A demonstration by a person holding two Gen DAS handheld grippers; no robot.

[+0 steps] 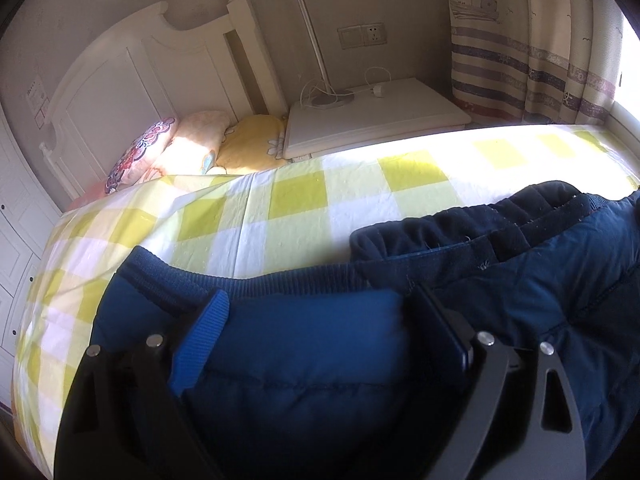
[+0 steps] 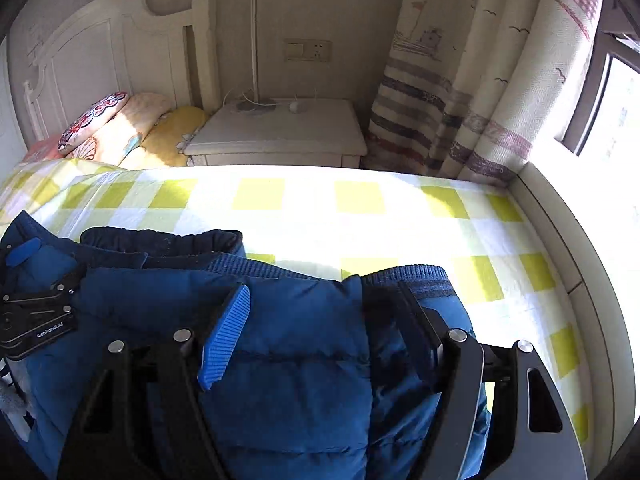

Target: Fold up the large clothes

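A blue padded jacket (image 1: 304, 364) (image 2: 296, 344) lies on the bed, its ribbed hem (image 1: 168, 276) (image 2: 408, 276) toward the far side. A darker navy sleeve with a gathered cuff (image 1: 440, 236) (image 2: 160, 242) is folded across it. My left gripper (image 1: 320, 300) hangs just over the jacket's left part with its jaws wide apart and nothing pinched; it also shows at the far left in the right wrist view (image 2: 36, 320). My right gripper (image 2: 320, 292) stands open over the jacket's right part, with the padded fabric below and between the blue-padded fingers (image 2: 228, 336).
The bed has a yellow and white checked sheet (image 1: 296, 196) (image 2: 360, 220). Rolled quilts and pillows (image 1: 192, 140) lie by the white headboard. A white nightstand (image 2: 280, 128) with a lamp stands behind the bed. Striped curtains (image 2: 440, 100) and a window ledge (image 2: 560, 240) are to the right.
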